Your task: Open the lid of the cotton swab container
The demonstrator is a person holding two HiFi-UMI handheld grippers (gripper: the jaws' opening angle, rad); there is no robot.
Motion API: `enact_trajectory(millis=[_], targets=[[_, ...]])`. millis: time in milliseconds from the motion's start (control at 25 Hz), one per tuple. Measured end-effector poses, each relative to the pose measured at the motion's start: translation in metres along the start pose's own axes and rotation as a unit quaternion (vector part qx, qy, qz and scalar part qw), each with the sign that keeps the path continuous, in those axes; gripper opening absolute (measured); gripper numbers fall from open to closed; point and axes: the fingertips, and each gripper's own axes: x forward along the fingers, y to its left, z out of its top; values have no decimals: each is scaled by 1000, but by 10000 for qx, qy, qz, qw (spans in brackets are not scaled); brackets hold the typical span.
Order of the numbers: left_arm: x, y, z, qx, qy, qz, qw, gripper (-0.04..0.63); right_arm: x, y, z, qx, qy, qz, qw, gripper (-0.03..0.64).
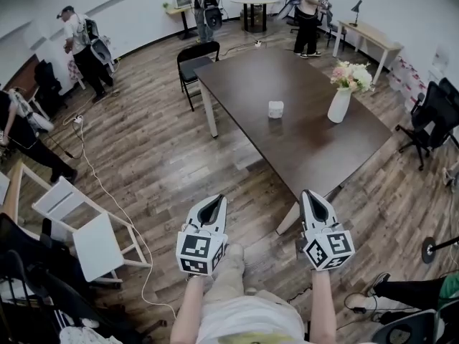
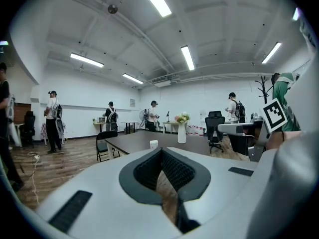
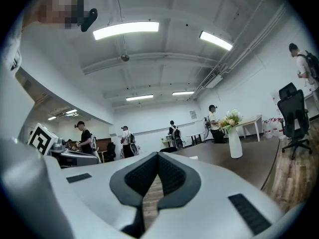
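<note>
cotton swab container (image 1: pixel 275 109) upright on dark table (image 1: pixel 301 149)

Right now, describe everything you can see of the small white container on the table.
The container is small, white and squat. It stands upright near the middle of the dark brown table. Only the table touches it; the white vase stands apart from it. It is too small to tell whether it is open.
</note>
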Motion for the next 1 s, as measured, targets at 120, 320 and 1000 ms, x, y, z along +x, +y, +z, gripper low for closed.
enact_trajectory(millis=[120, 320, 1000], targets=[[22, 15, 0, -15, -13, -59, 10000, 23, 23, -6, -4, 19, 10, -77, 10000, 21], [66, 47, 15, -131, -84, -212, 9997, 23, 70, -20, 2, 6, 23, -280, 9996, 21], [194, 111, 37, -128, -89, -837, 9964, 23, 188, -62, 2, -31, 65, -810, 9967, 21]])
